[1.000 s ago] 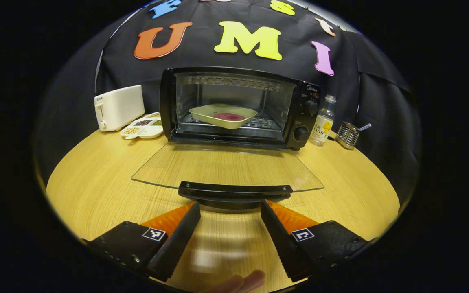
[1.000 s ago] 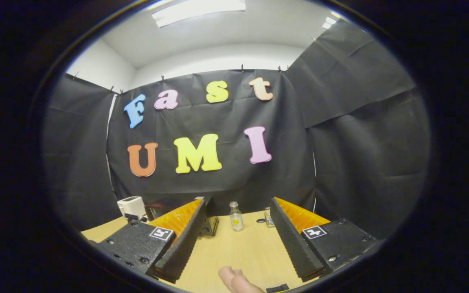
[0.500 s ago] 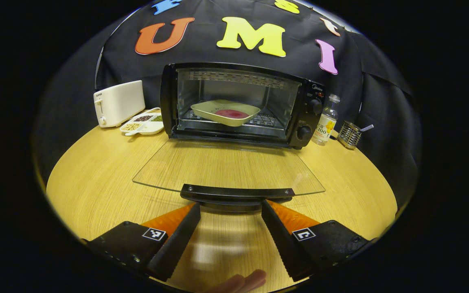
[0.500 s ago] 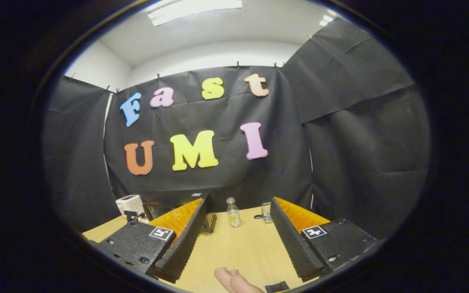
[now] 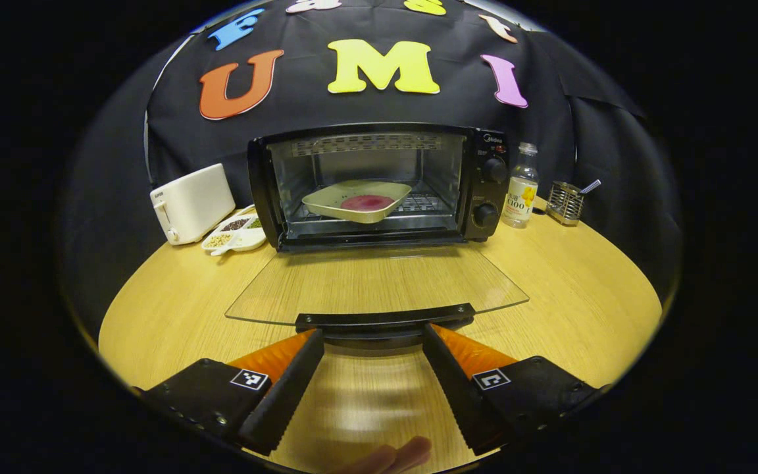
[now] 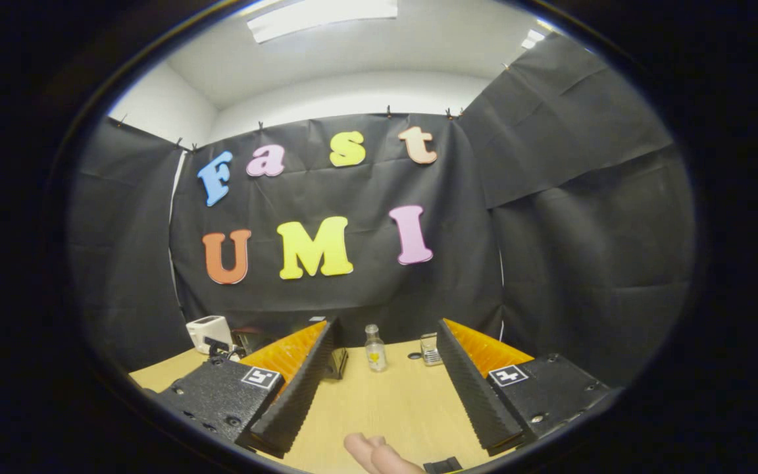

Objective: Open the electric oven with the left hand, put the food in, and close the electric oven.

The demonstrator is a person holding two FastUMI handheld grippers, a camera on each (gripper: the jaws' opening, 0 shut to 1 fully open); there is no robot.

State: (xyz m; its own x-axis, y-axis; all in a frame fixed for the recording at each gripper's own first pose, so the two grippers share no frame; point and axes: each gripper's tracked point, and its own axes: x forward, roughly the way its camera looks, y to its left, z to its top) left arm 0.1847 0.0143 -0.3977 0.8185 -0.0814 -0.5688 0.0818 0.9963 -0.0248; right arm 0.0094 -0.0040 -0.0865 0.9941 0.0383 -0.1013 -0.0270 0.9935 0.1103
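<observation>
Oven (image 5: 379,187) already held the food (image 5: 367,201), its door (image 5: 376,286) still down before the wide, empty left tongs (image 5: 372,342).

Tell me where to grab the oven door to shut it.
Grip the black handle bar along the front edge of the door, coming straight from the front with the left gripper. The door lies flat, and the glass offers no hold.

toaster (image 5: 191,203): white, far left on wooden table (image 5: 583,296) | snack dish (image 5: 234,234): divided, just beside toaster | bottle (image 5: 522,195): upright, yellow label | wire holder (image 5: 564,203): near bottle
</observation>
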